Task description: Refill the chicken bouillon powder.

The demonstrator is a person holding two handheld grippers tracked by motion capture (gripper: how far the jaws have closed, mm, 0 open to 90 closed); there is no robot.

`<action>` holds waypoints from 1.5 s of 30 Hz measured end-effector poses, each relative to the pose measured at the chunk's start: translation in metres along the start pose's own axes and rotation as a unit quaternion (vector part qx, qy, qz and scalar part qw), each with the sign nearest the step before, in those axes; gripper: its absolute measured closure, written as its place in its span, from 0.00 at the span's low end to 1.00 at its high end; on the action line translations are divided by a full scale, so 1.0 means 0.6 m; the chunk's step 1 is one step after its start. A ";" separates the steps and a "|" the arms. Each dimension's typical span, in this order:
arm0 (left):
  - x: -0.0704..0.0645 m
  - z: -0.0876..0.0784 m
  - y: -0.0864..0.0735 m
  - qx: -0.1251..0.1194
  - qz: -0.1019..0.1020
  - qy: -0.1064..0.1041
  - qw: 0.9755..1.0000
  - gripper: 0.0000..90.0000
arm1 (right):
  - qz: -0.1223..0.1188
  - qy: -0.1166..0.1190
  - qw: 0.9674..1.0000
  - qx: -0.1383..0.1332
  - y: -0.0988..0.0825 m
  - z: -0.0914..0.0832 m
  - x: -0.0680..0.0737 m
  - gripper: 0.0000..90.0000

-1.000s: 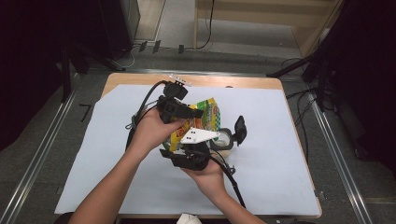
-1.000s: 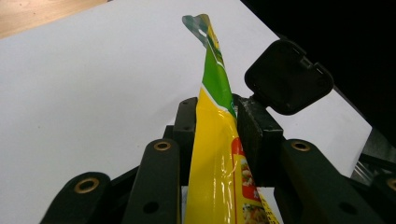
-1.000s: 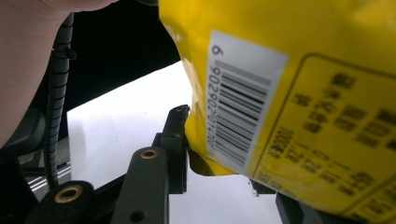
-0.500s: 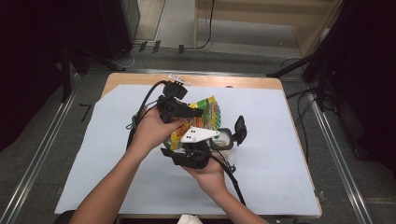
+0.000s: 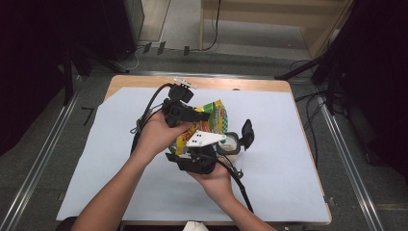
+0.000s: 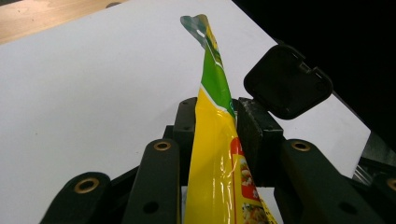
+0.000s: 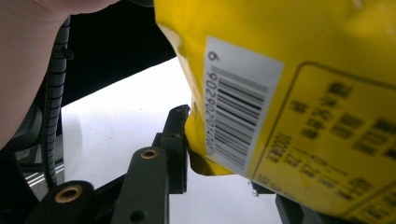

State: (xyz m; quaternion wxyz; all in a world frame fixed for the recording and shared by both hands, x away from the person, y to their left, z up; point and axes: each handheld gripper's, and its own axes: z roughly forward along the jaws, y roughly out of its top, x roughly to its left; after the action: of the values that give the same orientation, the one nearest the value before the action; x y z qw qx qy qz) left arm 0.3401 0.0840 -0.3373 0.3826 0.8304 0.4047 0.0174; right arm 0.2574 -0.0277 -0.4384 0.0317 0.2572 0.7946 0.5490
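A yellow and green snack packet [image 5: 211, 118] is held above the middle of the table between both grippers. My left gripper [image 5: 202, 116] comes in from the left, and its jaws pinch the packet's thin edge [image 6: 215, 140] in the left gripper view. My right gripper [image 5: 195, 144] sits below it. In the right gripper view the packet's back with a barcode [image 7: 243, 107] fills the space between the jaws, and the left fingertip [image 7: 178, 130] presses on its lower corner. The right jaw is mostly hidden behind the packet.
A small round container [image 5: 231, 143] with its black flip lid [image 5: 248, 132] open stands just right of the grippers on the white sheet [image 5: 288, 144]. The same lid [image 6: 287, 81] shows beyond the packet. Cables trail from both grippers.
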 end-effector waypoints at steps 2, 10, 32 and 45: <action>0.000 0.000 0.000 0.000 0.000 0.000 1.000 0.78 | 0.000 0.000 1.000 0.000 0.000 0.000 0.000 0.74; 0.001 0.003 0.001 0.003 -0.002 -0.002 1.000 0.78 | 0.003 0.001 1.000 0.001 -0.001 -0.001 -0.001 0.74; 0.002 0.003 0.000 0.004 -0.004 -0.004 1.000 0.78 | 0.004 0.000 1.000 0.003 -0.001 0.000 0.000 0.74; -0.001 0.003 0.000 0.003 -0.002 -0.003 1.000 0.78 | 0.006 0.000 1.000 0.003 -0.001 -0.001 0.000 0.74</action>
State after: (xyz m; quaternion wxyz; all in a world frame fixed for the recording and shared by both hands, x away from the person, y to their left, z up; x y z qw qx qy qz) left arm 0.3405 0.0826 -0.3386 0.3808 0.8310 0.4052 0.0133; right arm 0.2570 -0.0282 -0.4386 0.0276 0.2626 0.7945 0.5468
